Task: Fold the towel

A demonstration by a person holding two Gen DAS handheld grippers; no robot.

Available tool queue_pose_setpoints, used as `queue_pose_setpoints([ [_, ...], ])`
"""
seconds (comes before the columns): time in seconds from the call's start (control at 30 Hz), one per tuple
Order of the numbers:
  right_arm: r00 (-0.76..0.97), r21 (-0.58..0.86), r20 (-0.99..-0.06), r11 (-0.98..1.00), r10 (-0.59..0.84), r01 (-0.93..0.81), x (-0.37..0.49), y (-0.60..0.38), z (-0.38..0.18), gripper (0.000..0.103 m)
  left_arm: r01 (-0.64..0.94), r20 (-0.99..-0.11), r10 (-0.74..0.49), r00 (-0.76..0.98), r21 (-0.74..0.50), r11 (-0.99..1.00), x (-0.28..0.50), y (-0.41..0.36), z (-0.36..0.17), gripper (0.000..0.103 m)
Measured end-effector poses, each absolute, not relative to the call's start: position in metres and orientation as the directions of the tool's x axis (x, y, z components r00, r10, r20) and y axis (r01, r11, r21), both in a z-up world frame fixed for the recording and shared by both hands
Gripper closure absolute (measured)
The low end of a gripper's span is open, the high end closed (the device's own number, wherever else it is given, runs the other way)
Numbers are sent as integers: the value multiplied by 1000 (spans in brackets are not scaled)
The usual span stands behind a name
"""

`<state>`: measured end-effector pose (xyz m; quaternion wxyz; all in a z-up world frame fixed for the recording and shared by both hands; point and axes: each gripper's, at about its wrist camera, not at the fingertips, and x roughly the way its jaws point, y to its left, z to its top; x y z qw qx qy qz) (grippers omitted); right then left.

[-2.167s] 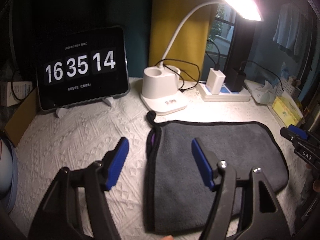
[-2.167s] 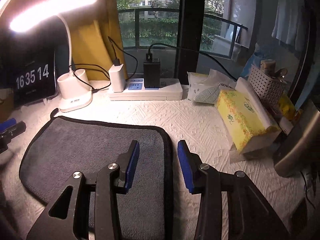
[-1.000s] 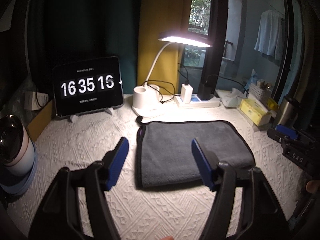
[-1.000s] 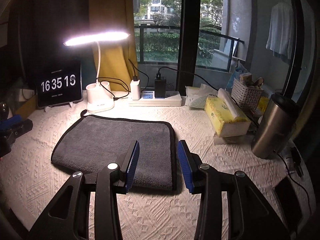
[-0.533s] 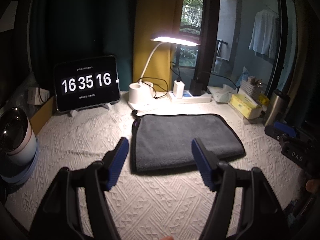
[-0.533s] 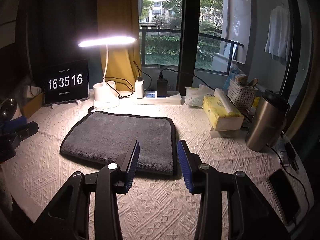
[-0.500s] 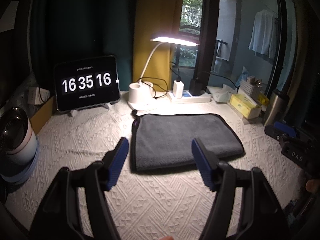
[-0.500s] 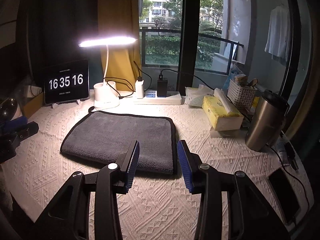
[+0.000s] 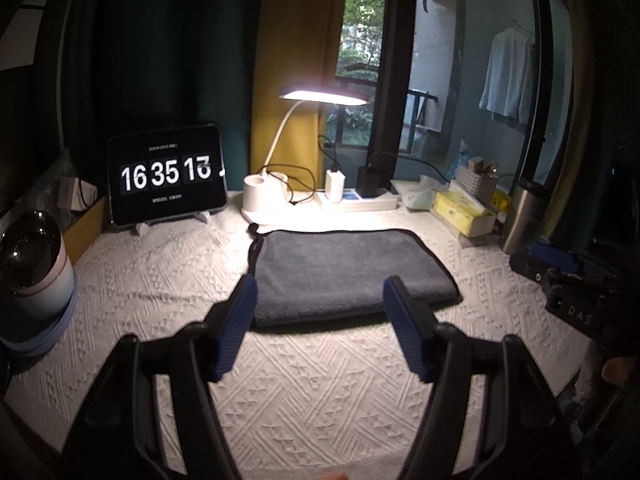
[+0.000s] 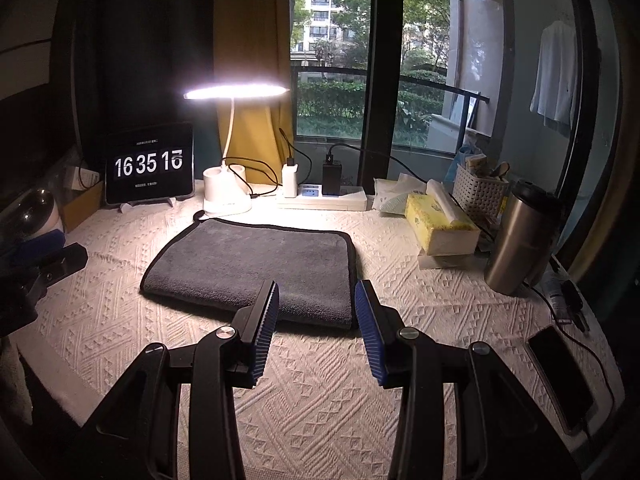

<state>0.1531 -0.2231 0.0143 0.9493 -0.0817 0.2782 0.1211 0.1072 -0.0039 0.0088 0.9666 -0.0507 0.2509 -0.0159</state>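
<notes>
A grey towel [image 9: 344, 272] with a black hem lies folded flat on the white textured tablecloth; it also shows in the right wrist view [image 10: 256, 268]. My left gripper [image 9: 320, 320] is open and empty, held above the table in front of the towel's near edge. My right gripper [image 10: 316, 320] is open and empty, in front of the towel's near right corner. The right gripper also shows at the right edge of the left wrist view [image 9: 560, 276]; the left gripper shows at the left edge of the right wrist view [image 10: 44, 256].
Behind the towel stand a lit desk lamp [image 9: 264, 200], a tablet clock [image 9: 166, 174] and a power strip [image 10: 324, 196]. A tissue box [image 10: 436, 224], steel flask [image 10: 516, 240] and phone [image 10: 560, 376] are at the right. A mug [image 9: 36, 272] sits left.
Both grippers have pulled back and up from the towel, staying open. The towel lies still, farther away in both views.
</notes>
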Motion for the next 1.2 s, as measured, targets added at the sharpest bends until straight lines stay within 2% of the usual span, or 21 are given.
queue_pose_setpoints([
  [0.37,822,-97,-528,946,214,-309,124,-218,15,61,2,-452,-49,891,-103,995,77,-10,7,36],
  [0.53,826,-98,-517,943,226,-319,112,-218,12,61,-4,-433,-46,900,-114,994,62,-10,4,27],
  [1.03,847,-104,-481,945,225,-310,78,-222,10,61,-27,-349,-18,937,-123,992,17,-14,5,25],
  [1.2,874,-126,-437,947,214,-295,57,-224,10,60,-36,-312,6,950,-92,995,3,-16,5,25],
])
